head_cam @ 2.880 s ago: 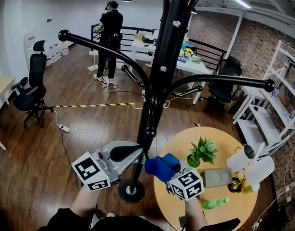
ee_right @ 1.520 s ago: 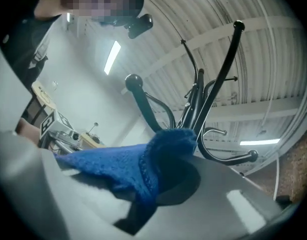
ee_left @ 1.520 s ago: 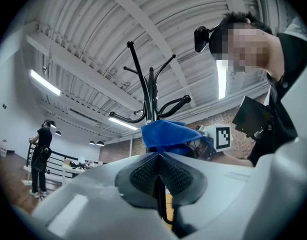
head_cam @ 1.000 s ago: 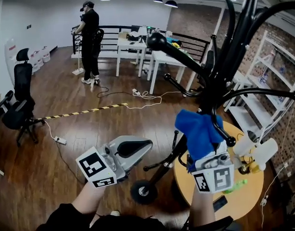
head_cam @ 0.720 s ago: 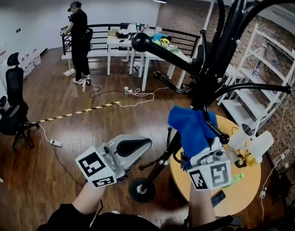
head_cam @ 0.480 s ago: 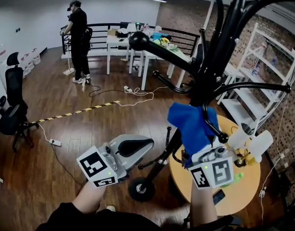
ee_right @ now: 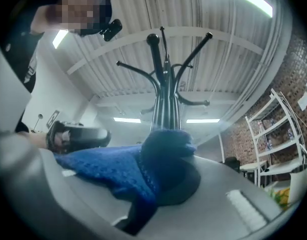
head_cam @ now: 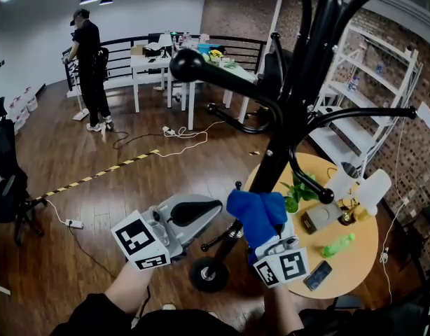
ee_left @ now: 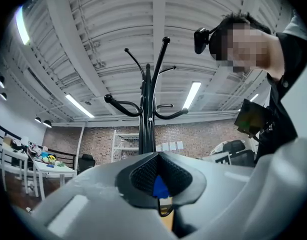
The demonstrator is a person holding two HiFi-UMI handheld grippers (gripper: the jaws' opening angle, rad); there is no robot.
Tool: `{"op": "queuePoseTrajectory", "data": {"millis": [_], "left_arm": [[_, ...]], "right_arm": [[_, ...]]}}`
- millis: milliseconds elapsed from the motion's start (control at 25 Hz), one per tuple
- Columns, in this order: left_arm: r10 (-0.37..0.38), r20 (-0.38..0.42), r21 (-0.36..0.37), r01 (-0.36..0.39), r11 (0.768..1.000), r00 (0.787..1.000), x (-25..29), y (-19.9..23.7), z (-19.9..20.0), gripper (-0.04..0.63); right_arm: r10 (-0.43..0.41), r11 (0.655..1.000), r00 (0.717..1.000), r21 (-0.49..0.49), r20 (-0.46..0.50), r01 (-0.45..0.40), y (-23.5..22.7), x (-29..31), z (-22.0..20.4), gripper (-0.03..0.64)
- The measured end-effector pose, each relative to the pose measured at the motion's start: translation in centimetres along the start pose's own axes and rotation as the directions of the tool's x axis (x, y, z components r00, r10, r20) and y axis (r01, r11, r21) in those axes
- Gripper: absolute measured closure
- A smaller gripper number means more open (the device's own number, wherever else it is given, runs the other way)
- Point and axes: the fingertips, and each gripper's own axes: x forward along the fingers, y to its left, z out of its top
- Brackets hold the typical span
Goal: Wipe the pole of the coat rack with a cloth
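Left gripper (head_cam: 213, 207): a rounded, pale grey moulded shell, its jaws lined with black mesh-textured pads (ee_left: 143, 176). Right gripper (ee_right: 161, 176): the same grey shell and black lining, with a ribbed patch (ee_right: 246, 206) on its upper face. Each gripper carries a white cube (head_cam: 140, 242) printed with black square markers (one marker per visible face). The person wears dark clothing (head_cam: 110, 317), seen at the lower edge of the head view. A black head-mounted camera (ee_left: 206, 36) shows in both gripper views.
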Motion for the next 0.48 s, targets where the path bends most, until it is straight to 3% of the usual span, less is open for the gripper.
{"op": "queuePoseTrajectory", "data": {"millis": [280,480], "left_arm": [[-0.032,-0.026,-0.031,0.031,0.999,0.999,0.6,-0.4,-1.8,0.59],[-0.02,-0.038,-0.048,0.018,0.999,0.999,0.4,-0.3,-2.4,0.591]], "right_arm": [[-0.016,0.992,0.975,0.121,-0.221,0.044,-0.2,-4.4,-13.0,0.591],[-0.041,0.988,0.952,0.13,-0.305,0.084,-0.6,-6.3,-18.3,0.591]]}}
